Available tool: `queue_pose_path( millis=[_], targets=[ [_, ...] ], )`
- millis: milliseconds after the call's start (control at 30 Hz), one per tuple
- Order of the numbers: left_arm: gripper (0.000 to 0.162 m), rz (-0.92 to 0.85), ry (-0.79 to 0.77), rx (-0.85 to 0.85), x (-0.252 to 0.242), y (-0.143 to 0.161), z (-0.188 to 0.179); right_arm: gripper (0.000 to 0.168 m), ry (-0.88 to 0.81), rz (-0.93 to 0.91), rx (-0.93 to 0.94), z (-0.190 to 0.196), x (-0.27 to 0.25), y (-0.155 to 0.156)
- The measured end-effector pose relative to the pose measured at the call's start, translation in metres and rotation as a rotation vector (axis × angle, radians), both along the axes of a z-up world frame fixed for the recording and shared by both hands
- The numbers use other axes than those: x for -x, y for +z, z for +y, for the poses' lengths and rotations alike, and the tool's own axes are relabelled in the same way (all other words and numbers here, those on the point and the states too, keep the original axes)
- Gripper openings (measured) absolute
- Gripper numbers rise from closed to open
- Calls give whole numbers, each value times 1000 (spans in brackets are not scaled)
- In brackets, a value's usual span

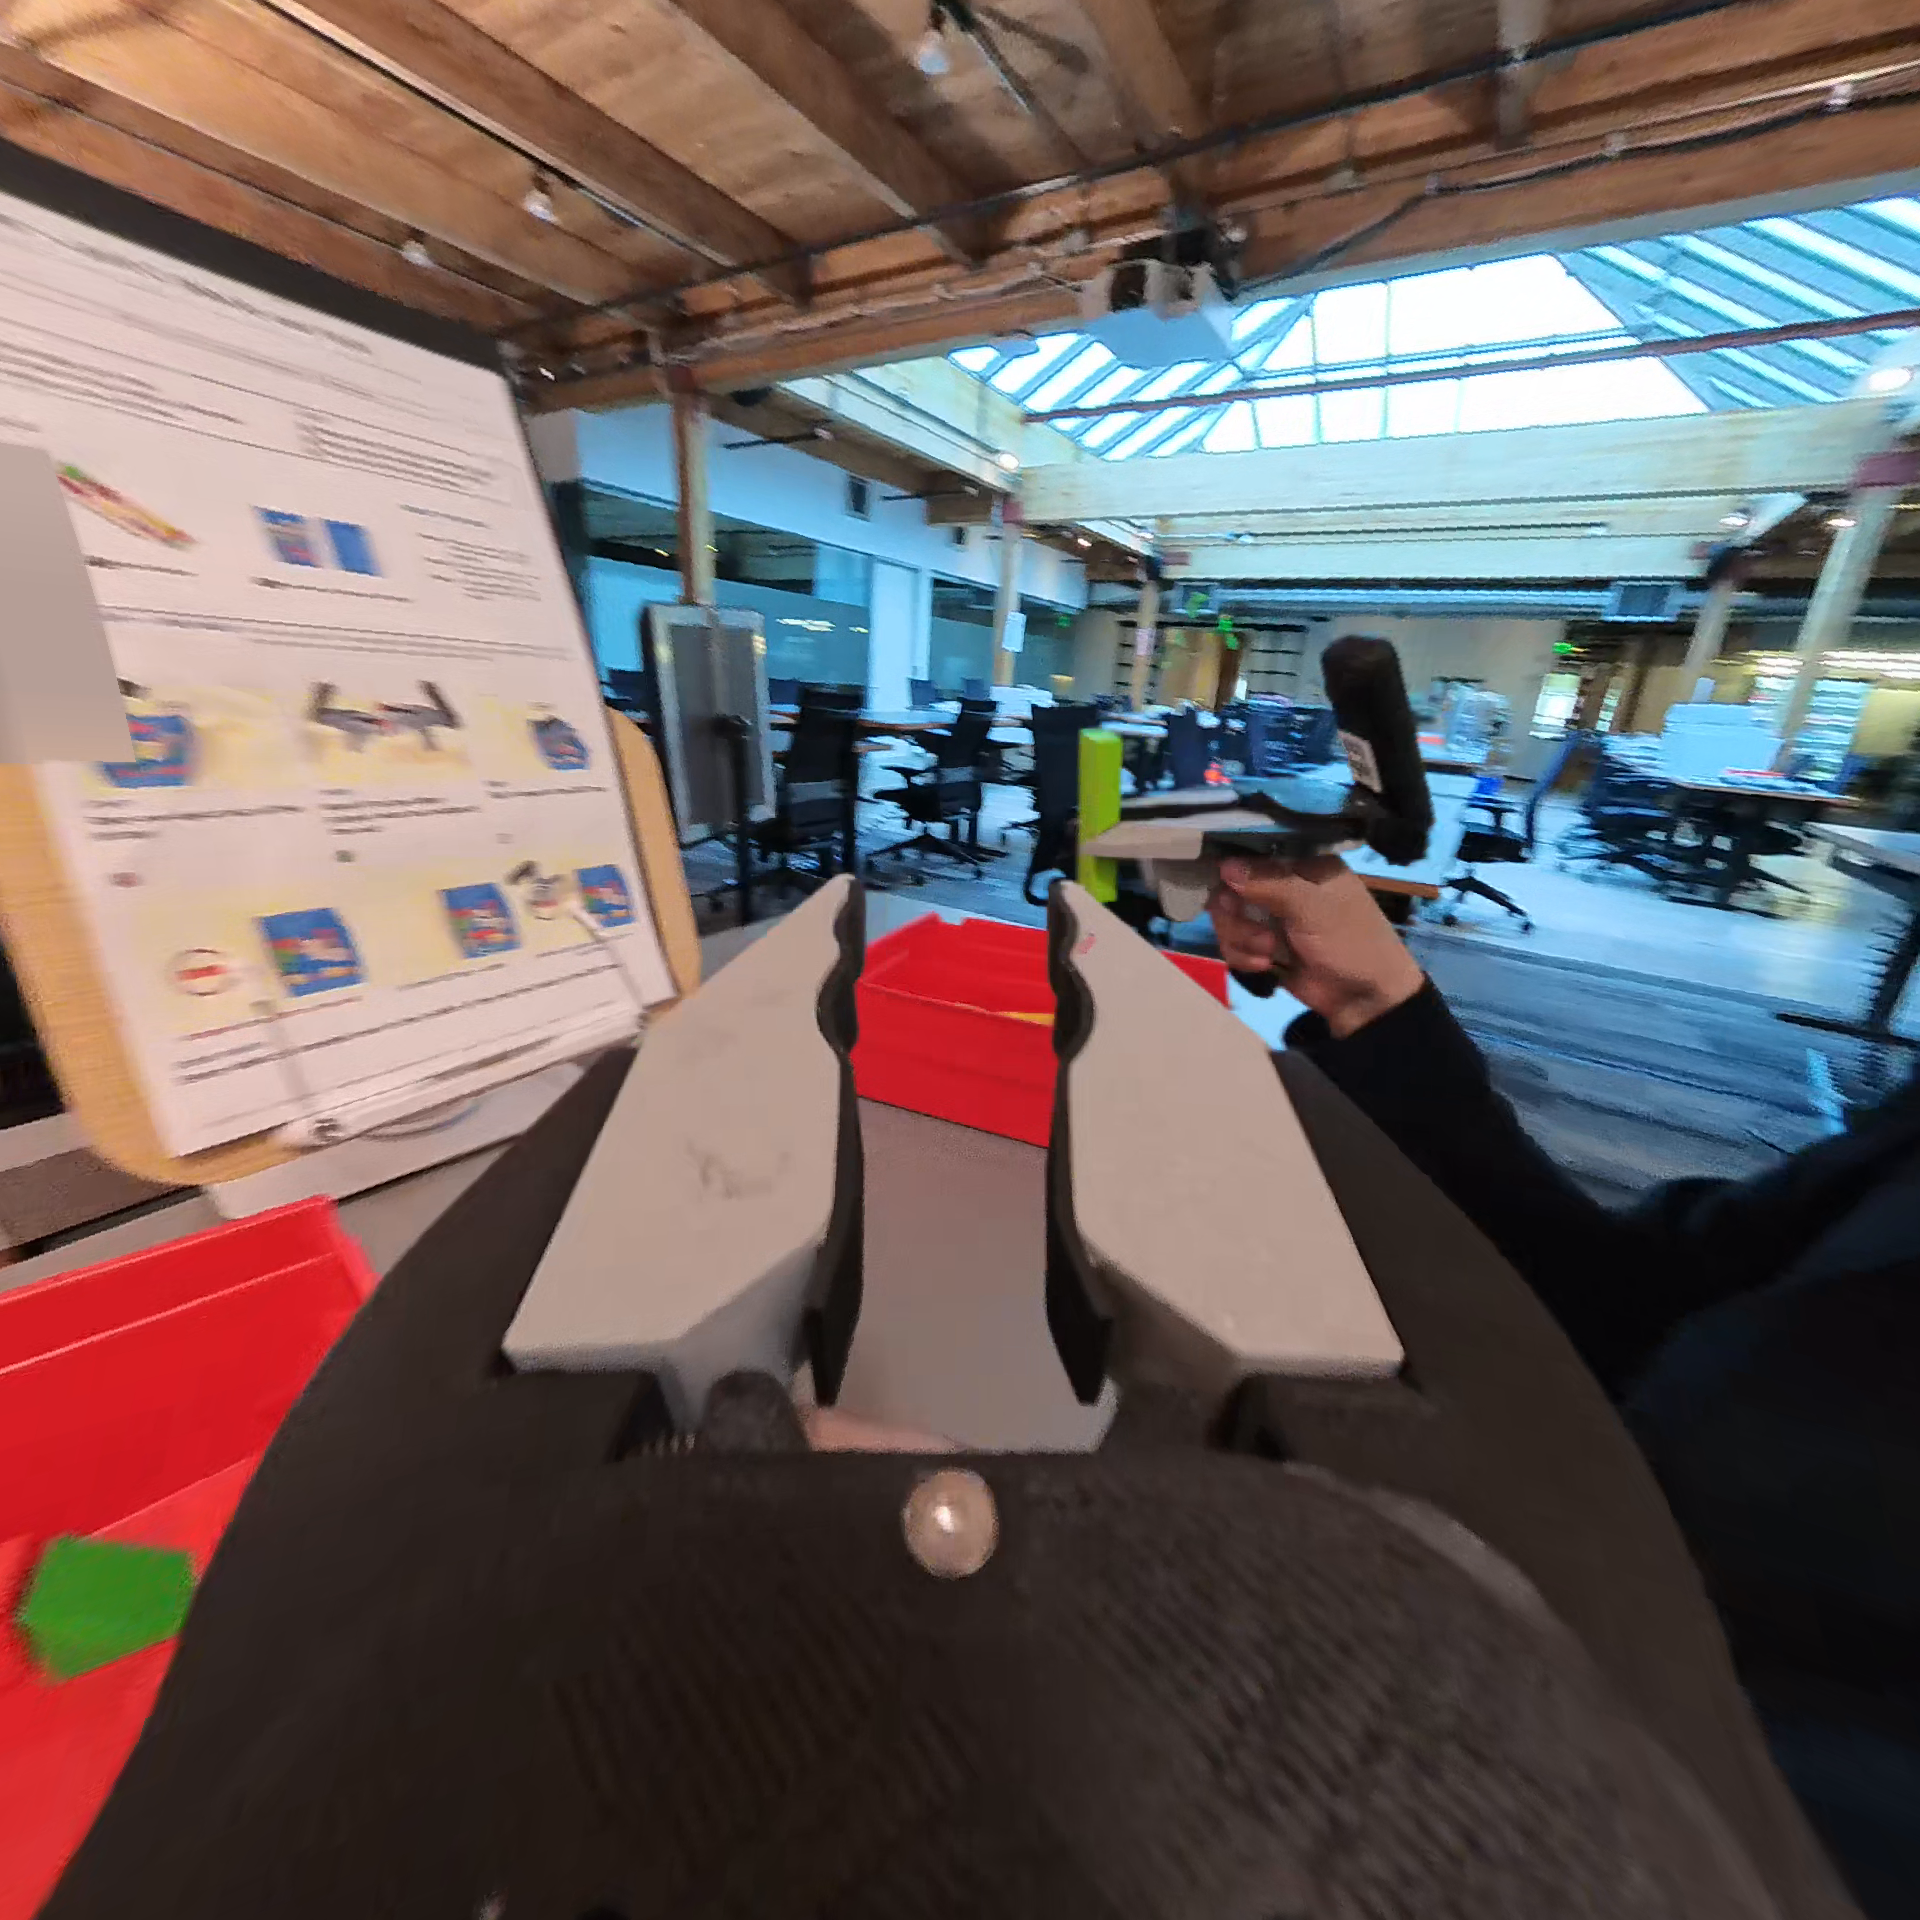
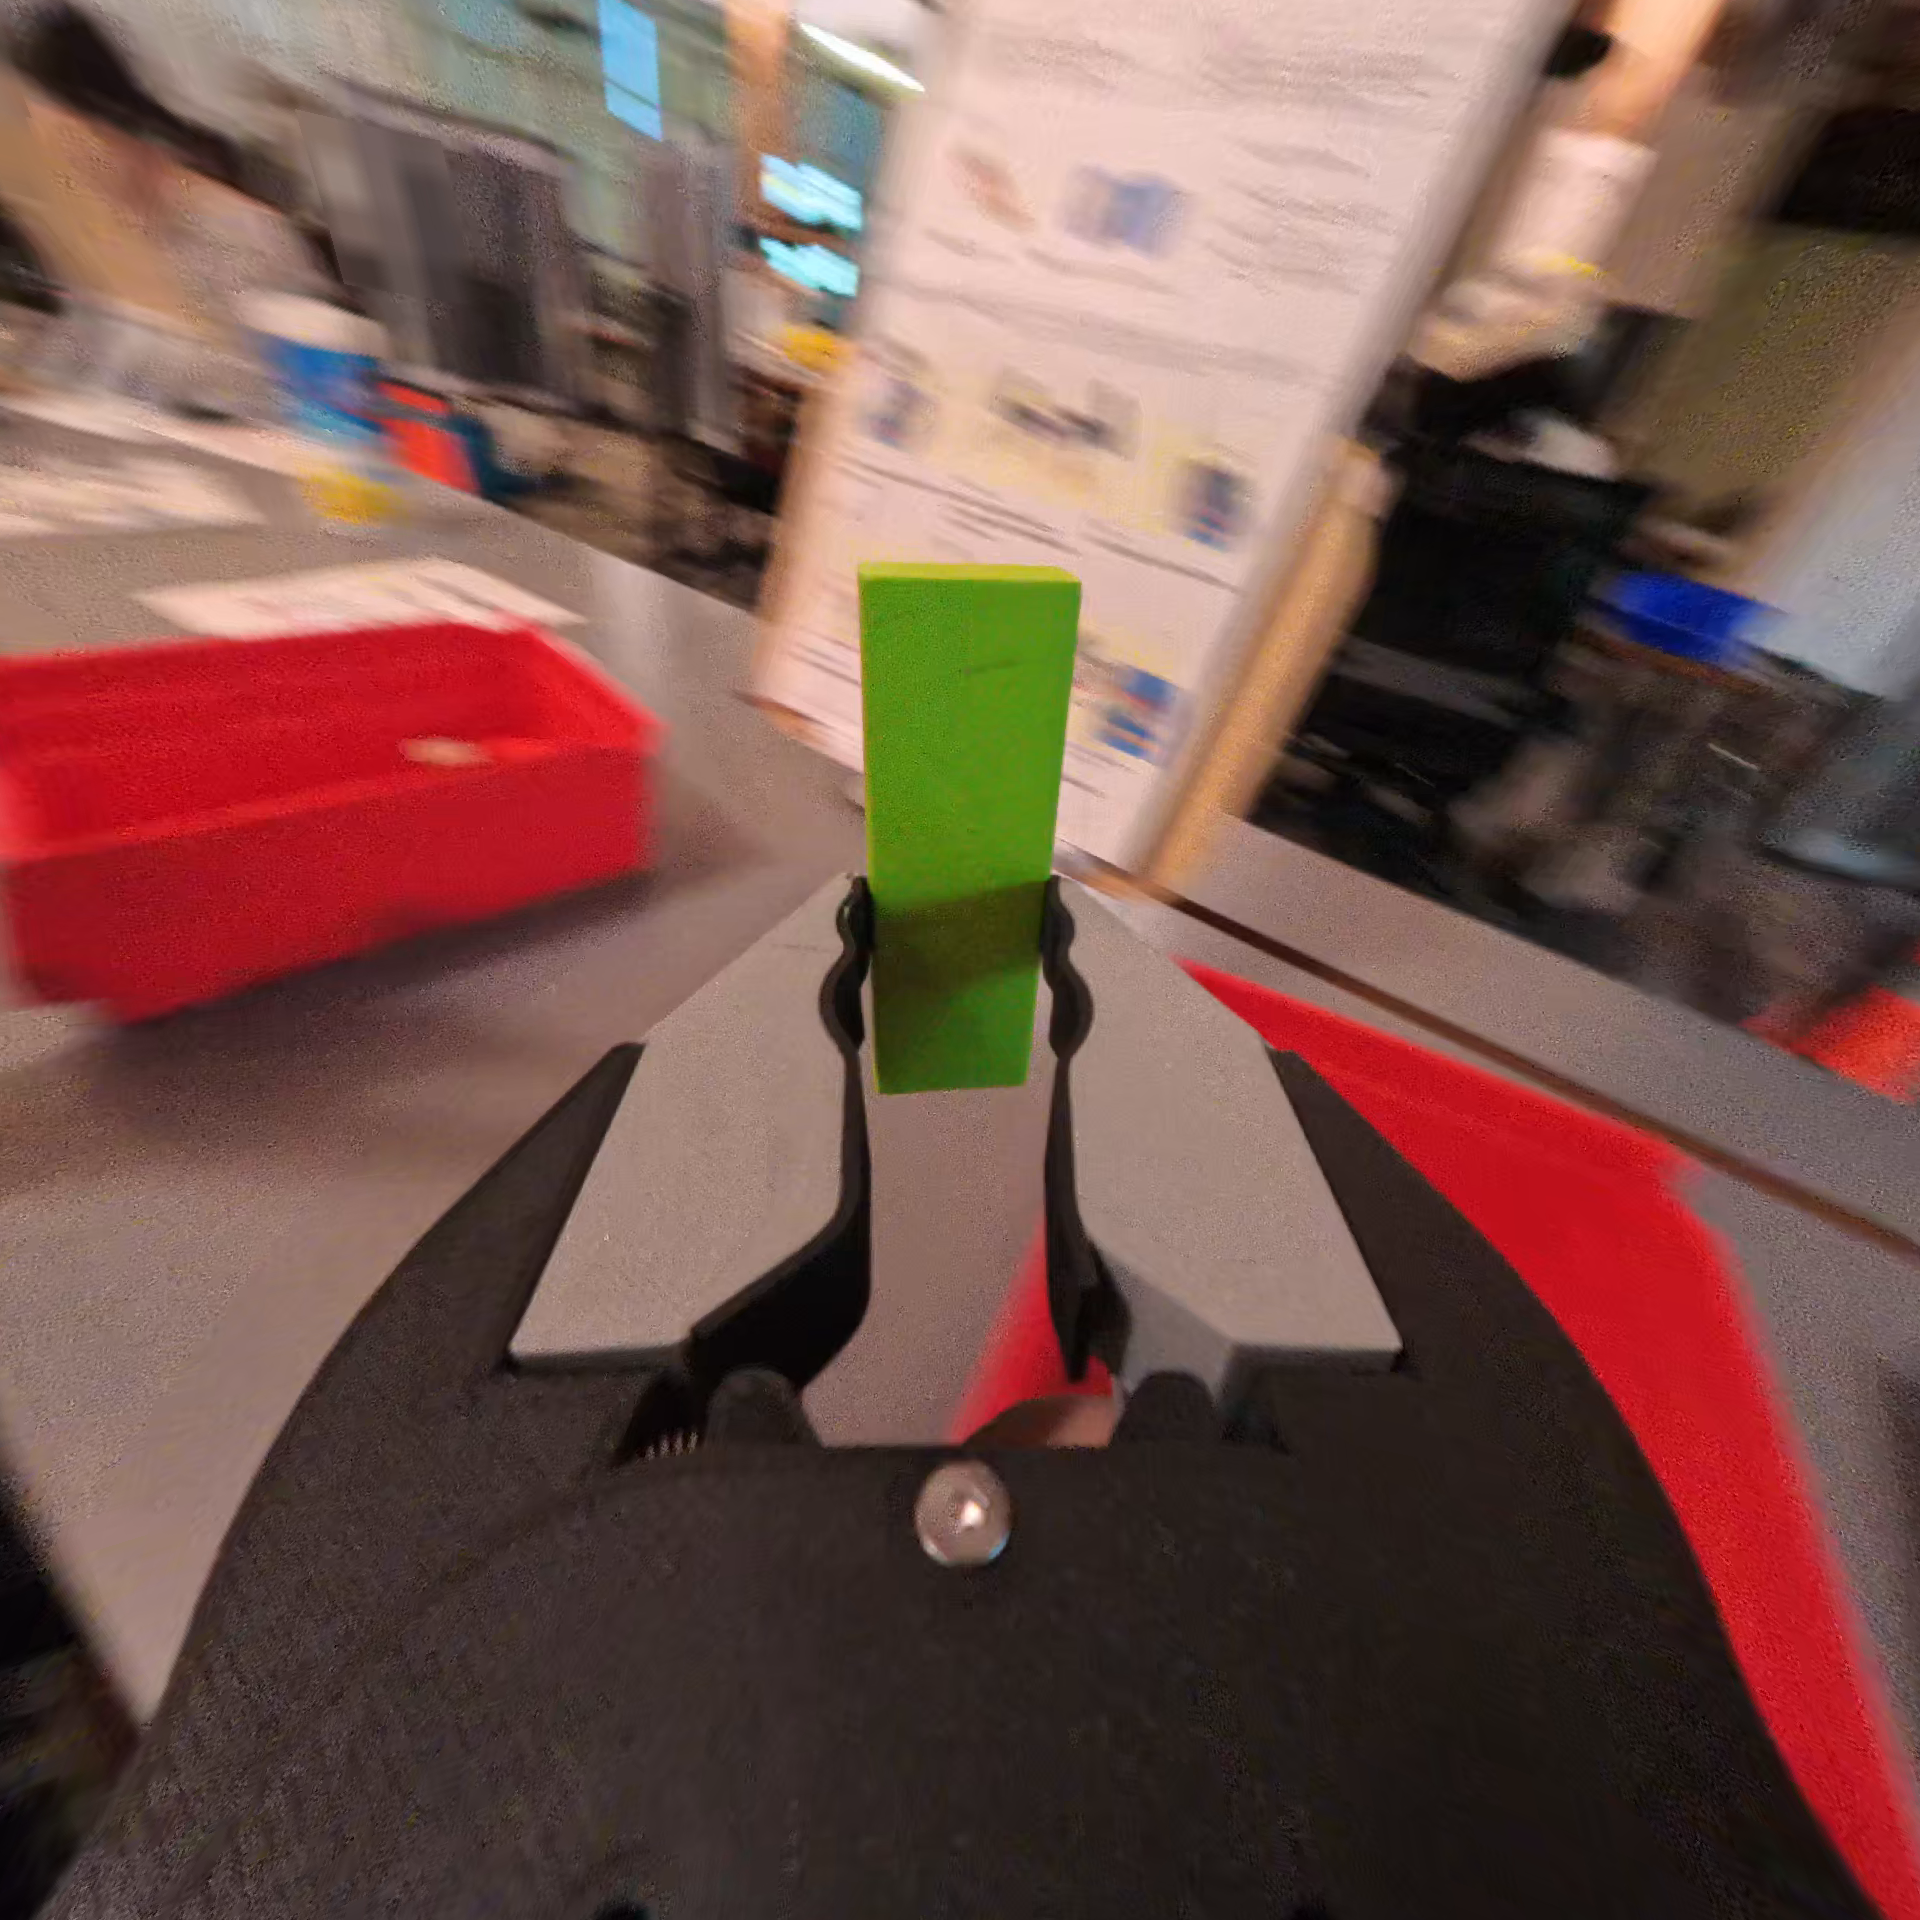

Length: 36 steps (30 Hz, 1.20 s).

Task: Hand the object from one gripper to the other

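A green block [image 2: 964, 821] is clamped upright between the jaws of the right gripper [image 2: 958, 935], most of its length standing above the fingertips. In the left wrist view the same block [image 1: 1098, 790] is seen held in the air, well above the desk [image 1: 956, 1226]. The left gripper [image 1: 954, 914] is held with its jaws apart and nothing between them. Red bins [image 1: 966, 1023] are set on the desk beside a printed instruction sheet [image 1: 312, 665].

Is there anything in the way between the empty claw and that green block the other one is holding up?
Nothing visible. The left gripper is open and empty, and the green block, clamped upright in the right gripper, hangs in open air ahead of it. The red bin sits lower on the table, below that path.
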<state>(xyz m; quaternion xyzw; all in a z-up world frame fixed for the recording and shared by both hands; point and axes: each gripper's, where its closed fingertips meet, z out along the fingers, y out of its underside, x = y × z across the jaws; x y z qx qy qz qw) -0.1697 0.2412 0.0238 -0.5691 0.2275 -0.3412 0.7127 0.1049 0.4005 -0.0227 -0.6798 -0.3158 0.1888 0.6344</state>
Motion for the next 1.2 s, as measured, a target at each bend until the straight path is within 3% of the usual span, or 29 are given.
queue_pose_path(
  millis=[67,167,300,433,733,900,1200],
  targets=[
    [29,-19,49,-29,17,8,-4,30,-151,-28,90,35,-51,-22],
    [27,-28,79,-46,30,12,-8,31,-233,-52,275,69,-90,-69],
    [27,-23,77,-16,32,8,-4,31,-284,-222,493,103,-101,-137],
    [27,5,69,23,26,-2,5,31,-314,-361,647,127,-99,-181],
    [32,134,113,41,13,-18,16,32,-338,-453,946,144,-108,-231],
    [32,129,105,13,15,-11,6,31,-465,-568,975,153,-137,-234],
    [32,102,93,5,20,-6,0,35,-390,-561,1057,152,-126,-235]
  ],
)
